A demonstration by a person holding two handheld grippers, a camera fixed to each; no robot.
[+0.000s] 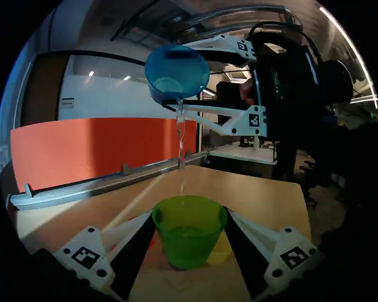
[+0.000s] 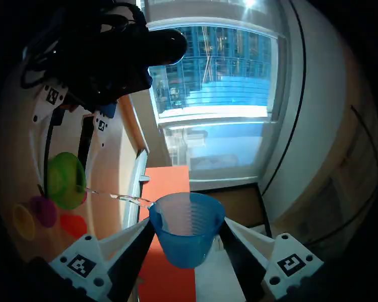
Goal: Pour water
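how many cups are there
5: blue cup in the right gripper, green cup in the left gripper; yellow cup, purple cup and red cup on the table. More may be hidden.

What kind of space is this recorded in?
Likely an open-plan office: an orange wall panel under glass partitions, desks farther back, and a tall window facing high-rise buildings.
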